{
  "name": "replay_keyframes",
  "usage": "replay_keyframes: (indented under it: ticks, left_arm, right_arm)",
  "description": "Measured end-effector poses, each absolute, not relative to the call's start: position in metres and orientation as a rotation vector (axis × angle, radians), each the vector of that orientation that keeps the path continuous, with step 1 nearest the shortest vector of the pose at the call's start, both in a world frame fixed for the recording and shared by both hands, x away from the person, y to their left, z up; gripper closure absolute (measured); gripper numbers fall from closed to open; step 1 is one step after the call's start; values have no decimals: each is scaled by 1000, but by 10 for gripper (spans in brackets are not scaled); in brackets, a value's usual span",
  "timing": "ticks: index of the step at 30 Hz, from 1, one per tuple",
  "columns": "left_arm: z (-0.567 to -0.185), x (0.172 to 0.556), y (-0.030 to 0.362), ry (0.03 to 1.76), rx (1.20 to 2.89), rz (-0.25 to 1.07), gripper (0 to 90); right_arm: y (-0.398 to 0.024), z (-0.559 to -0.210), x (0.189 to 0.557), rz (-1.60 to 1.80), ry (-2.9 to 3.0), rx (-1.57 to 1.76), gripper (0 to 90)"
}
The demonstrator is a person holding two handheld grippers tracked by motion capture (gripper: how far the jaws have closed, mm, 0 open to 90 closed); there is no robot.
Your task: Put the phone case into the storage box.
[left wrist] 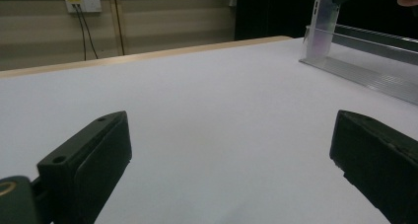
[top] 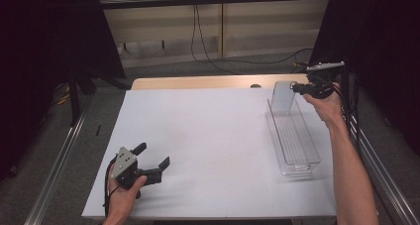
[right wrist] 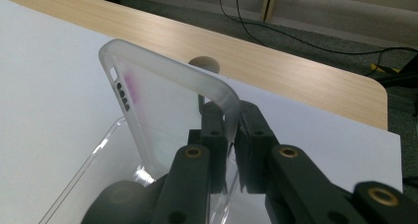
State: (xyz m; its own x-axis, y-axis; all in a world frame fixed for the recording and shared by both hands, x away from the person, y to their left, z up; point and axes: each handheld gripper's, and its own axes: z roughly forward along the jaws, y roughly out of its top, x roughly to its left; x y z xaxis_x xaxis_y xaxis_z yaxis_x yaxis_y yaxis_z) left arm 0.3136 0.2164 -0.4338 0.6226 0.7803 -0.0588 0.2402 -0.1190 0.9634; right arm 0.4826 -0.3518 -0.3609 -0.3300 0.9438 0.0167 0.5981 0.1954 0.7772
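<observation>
The tabletop (top: 208, 136) lies open from centre to left; at the right, a clear tray (top: 293, 136) with an upright phone case (top: 283, 97) blocks passage.

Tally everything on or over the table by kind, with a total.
Translucent phone case, held upright in the bin: 1
Clear plastic bin: 1
Grippers, left gripper open and empty, right gripper shut on the case: 2
Total: 4
</observation>
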Motion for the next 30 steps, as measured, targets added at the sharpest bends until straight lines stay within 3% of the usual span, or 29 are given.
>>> replay_keyframes:
  ticks: [14, 30]
  left_arm:
    - [-434, 314, 218, 855, 1672, 574, 24]
    - [-434, 313, 219, 862, 1663, 573, 24]
  right_arm:
    - [-354, -362, 484, 986, 1999, 1455, 826]
    - [-355, -360, 482, 998, 1977, 1453, 714]
